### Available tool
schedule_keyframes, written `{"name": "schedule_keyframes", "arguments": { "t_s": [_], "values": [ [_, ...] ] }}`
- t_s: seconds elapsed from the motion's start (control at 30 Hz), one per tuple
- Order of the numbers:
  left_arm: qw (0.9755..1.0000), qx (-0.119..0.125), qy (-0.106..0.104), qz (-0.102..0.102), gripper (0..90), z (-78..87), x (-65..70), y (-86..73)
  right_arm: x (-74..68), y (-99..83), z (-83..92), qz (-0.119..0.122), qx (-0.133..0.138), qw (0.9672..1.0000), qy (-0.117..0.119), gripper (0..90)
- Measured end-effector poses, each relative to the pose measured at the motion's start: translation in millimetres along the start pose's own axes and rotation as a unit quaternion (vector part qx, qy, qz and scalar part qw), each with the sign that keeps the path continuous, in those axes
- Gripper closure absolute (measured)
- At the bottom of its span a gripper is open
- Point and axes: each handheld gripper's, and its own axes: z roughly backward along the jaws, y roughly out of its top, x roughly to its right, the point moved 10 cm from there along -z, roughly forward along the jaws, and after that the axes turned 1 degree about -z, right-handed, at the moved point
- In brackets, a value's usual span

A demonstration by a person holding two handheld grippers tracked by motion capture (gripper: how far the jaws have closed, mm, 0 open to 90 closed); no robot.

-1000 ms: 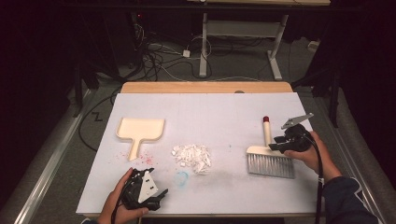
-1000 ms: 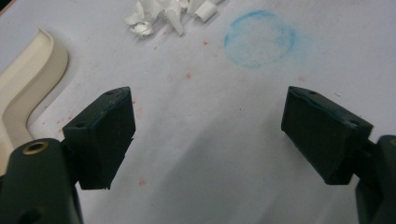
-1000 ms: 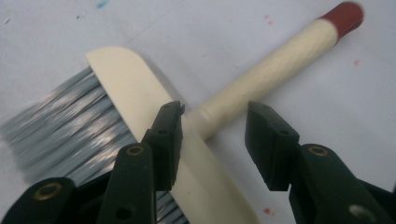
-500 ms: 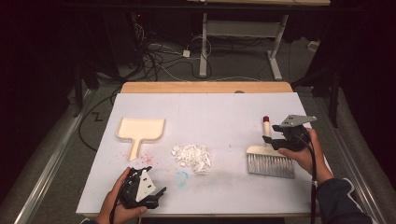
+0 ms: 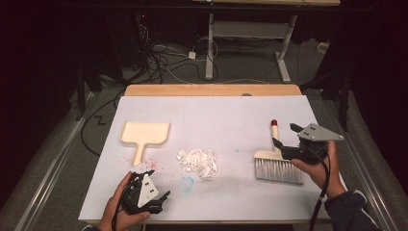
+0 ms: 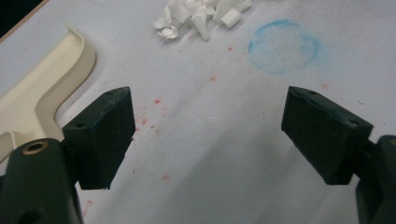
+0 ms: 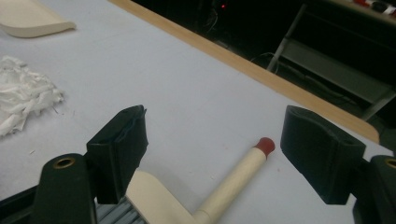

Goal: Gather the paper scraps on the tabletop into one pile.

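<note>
We're seeing the brush (image 5: 278,161) lying flat near the table's (image 5: 231,115) right edge, cream handle red-tipped, grey bristles toward us. Our right gripper (image 5: 284,146) has just been opening, jaws wide above the handle, lifted since earlier. Left gripper (image 5: 156,190) idling agape; open table lies between, around the scraps (image 5: 197,161).

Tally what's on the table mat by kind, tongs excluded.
Dustpan, cream: 1
Hand brush, cream handle with red tip, grey bristles: 1
Pile of white paper scraps: 1
Blue chalk ring marked on the mat: 1
Total: 4
</note>
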Motion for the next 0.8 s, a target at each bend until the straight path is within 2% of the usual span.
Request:
{"name": "schedule_keyframes", "arguments": {
  "t_s": [0.07,0.17,0.23,0.37,0.57,0.67,0.8],
  "values": [
    [1.0,0.0,0.001,0.0,16.4,-0.1,-0.2,0.1,-4.7,1.7,4.3,0.007,0.008,0.9999,-0.004,23.0],
    [1.0,0.001,0.001,0.001,16.4,0.2,-0.4,0.5,-13.5,4.1,11.2,0.013,0.024,0.9996,0.003,22.9],
    [1.0,0.001,0.001,0.001,16.4,0.1,0.1,0.6,-17.2,2.5,14.5,0.019,0.022,0.9996,-0.001,22.7],
    [1.0,0.003,0.001,0.0,16.4,0.2,0.3,1.3,-24.4,-1.4,21.8,0.02,0.03,0.9993,0.003,22.8],
    [1.0,0.003,0.003,0.002,16.4,0.3,-0.1,1.8,-29.8,-9.7,33.4,0.026,0.043,0.9987,-0.004,23.0],
    [1.0,0.003,0.003,0.002,16.4,-0.1,0.2,2.3,-31.5,-16.5,37.6,0.022,0.04,0.999,-0.003,22.7],
    [1.0,0.004,0.003,0.001,16.4,-1.0,0.2,3.7,-34.9,-28.6,42.9,0.031,0.035,0.9989,-0.006,22.7]
  ]
}}
